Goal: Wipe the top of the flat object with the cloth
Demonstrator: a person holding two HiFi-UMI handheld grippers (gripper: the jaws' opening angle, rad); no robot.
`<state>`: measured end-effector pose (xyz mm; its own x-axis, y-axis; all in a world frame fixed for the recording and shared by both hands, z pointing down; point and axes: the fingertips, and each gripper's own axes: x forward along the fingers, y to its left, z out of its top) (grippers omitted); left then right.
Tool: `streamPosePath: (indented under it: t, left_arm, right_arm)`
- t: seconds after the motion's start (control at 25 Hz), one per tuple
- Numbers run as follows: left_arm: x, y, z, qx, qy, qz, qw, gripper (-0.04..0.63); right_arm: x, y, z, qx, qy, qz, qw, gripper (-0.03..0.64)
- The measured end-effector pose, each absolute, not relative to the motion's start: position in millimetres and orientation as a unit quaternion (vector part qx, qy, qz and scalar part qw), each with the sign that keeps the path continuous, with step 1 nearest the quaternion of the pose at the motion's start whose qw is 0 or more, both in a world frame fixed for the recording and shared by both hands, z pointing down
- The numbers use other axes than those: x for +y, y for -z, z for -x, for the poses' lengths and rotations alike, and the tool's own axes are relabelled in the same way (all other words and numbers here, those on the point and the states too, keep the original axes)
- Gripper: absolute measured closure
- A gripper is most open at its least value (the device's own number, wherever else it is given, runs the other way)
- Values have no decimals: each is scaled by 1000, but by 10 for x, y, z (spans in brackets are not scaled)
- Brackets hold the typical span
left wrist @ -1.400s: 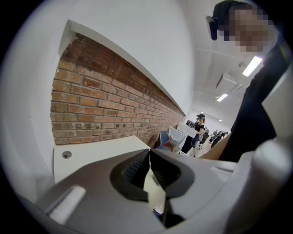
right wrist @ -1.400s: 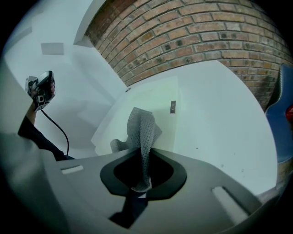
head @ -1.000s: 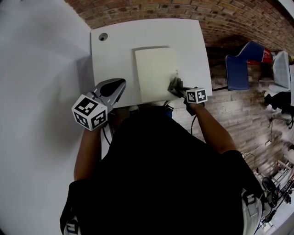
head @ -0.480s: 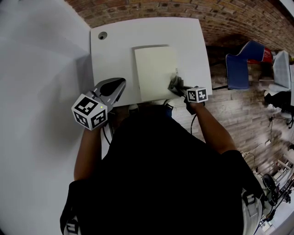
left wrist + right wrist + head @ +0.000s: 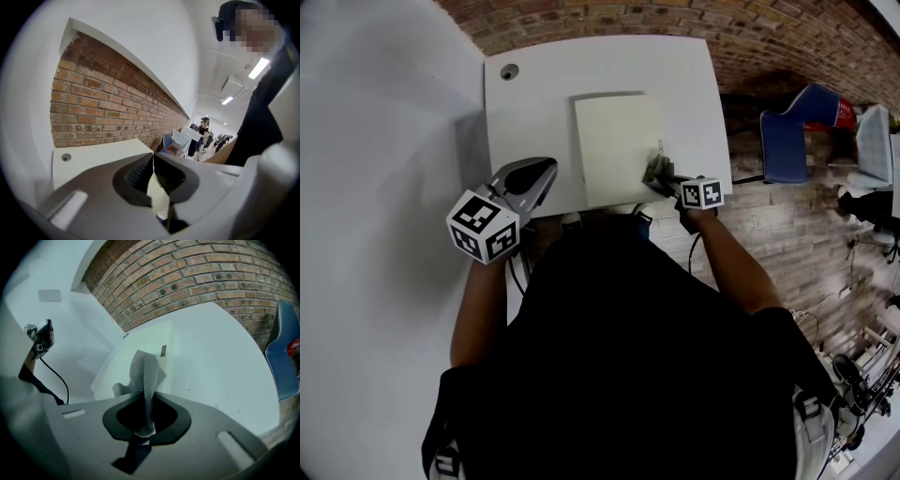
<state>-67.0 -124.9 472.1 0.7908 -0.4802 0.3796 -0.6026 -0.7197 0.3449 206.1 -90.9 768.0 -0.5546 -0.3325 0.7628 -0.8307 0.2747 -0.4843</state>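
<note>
A pale cream flat board (image 5: 619, 148) lies on the white table (image 5: 534, 112). My right gripper (image 5: 661, 177) is at the board's near right corner, shut on a grey mesh cloth (image 5: 656, 172) that rests on the board. In the right gripper view the cloth (image 5: 144, 376) sticks up from between the jaws, with the board (image 5: 140, 357) beyond it. My left gripper (image 5: 539, 175) hovers over the table's near left edge, left of the board, shut with nothing in it. In the left gripper view the jaws (image 5: 153, 161) meet at their tips.
A round cable hole (image 5: 508, 72) sits at the table's far left corner. A brick wall (image 5: 675, 19) runs behind the table. A blue chair (image 5: 797, 131) stands to the right on the brick floor. A white wall (image 5: 384, 187) borders the left side.
</note>
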Motion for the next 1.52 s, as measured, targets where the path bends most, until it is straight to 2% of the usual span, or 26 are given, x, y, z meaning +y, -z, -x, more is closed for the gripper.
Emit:
streamPosePath:
  t: [0.52, 0.96, 1.52]
  left_arm:
    - [-1283, -4648, 630, -289, -131, -921, 224, 592]
    - [-1402, -4562, 439, -275, -127, -928, 215, 592]
    - [-1641, -4582, 242, -261, -128, -937, 194, 592]
  right_arm:
    - [-1092, -7263, -1957, -770, -448, -392, 230, 603]
    - [-1341, -6630, -2059, -800, -391, -409, 199, 603]
    - [-1584, -5870, -2239, -826, -337, -434, 124, 603]
